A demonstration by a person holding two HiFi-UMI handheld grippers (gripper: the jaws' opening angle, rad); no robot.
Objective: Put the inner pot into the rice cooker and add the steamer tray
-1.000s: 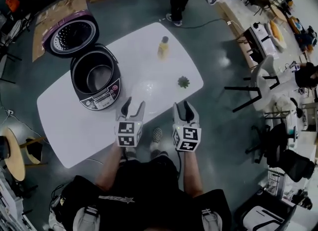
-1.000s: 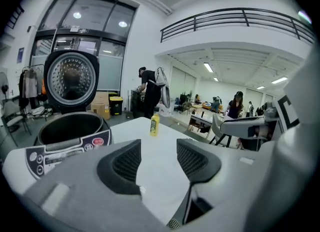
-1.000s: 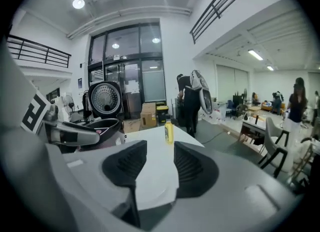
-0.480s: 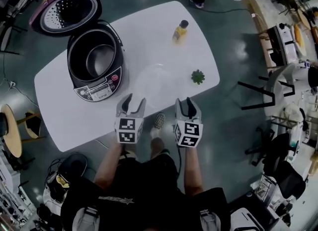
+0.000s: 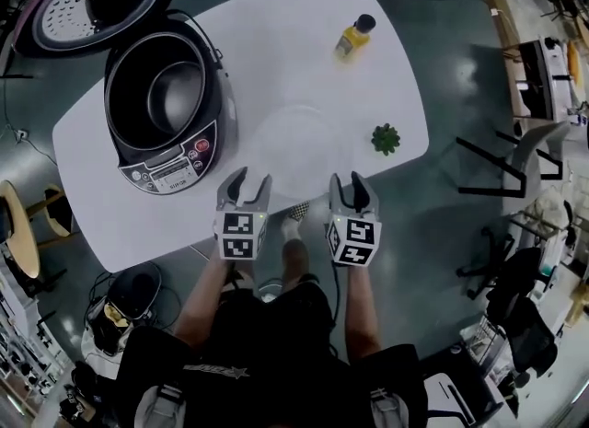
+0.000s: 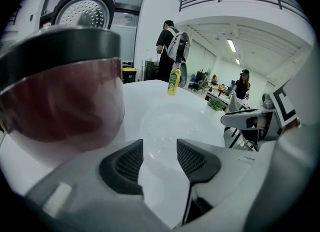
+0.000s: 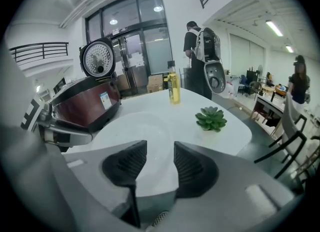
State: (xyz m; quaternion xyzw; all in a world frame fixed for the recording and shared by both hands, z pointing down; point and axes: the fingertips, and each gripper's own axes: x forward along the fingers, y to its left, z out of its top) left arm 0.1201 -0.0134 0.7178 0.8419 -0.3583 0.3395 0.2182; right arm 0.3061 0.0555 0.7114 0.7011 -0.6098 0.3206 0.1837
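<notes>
1. Both have sunk toward the counter's [image 5: 276, 44] near edge. The left gripper [image 5: 251, 179] and right gripper [image 5: 348, 179] are spread and empty, probably set to take the tray [image 5: 299, 145] from two sides.
2. Tray lies flat on the counter, just ahead.
3. Pot [image 5: 173, 95] already sits in the open cooker [image 5: 198, 145], far left.

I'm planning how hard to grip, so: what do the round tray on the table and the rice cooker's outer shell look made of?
The steamer tray looks like thin, translucent whitish plastic: the white table shows through it and its rim catches soft glare. The rice cooker has a glossy dark-red shell with a black rim on top. It could be plastic or painted metal; the sheen alone cannot settle which.
</notes>
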